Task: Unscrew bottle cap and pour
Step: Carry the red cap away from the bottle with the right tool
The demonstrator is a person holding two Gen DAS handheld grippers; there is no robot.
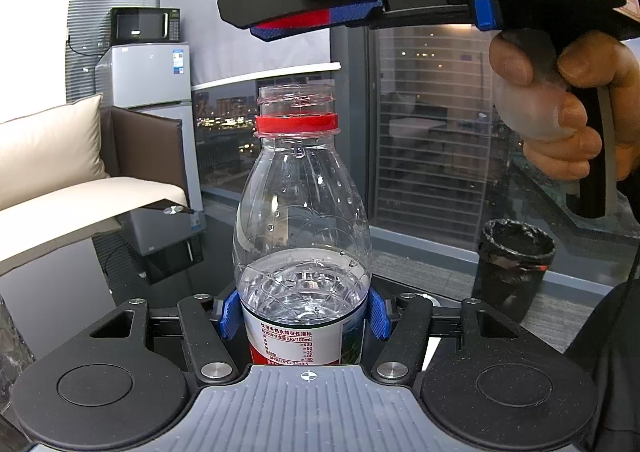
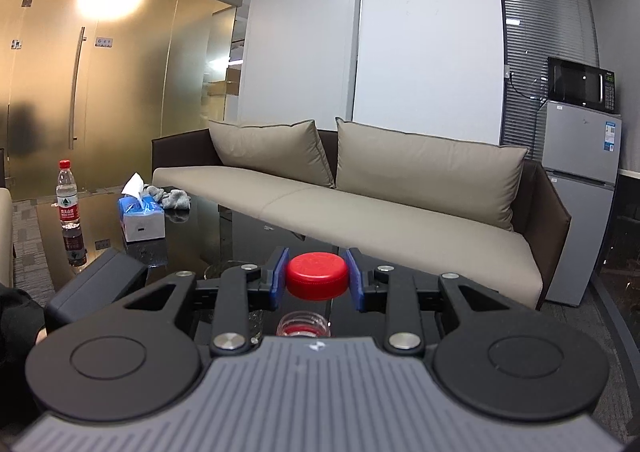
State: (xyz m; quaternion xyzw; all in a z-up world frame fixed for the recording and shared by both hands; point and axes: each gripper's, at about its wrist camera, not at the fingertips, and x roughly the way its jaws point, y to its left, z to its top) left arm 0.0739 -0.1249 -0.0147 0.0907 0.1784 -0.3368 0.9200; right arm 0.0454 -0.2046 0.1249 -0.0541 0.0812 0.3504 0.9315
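My left gripper [image 1: 304, 318] is shut on a clear water bottle [image 1: 302, 220], holding it upright by its labelled body. The bottle is about a third full, its mouth is open, and a red ring sits under the thread. My right gripper [image 2: 318, 278] is shut on the red cap [image 2: 317, 275] and holds it just above the bottle's open mouth [image 2: 302, 324]. In the left wrist view the right gripper [image 1: 304, 22] hovers above the bottle, with red showing between its blue pads.
A second capped bottle [image 2: 68, 194], a tissue box [image 2: 141, 218] and a grey cloth [image 2: 172, 198] stand on the dark glossy table [image 2: 100, 220]. A beige sofa [image 2: 360, 204] is behind it. A black bin [image 1: 514, 264] stands by the window, with a fridge [image 1: 150, 80] at the left.
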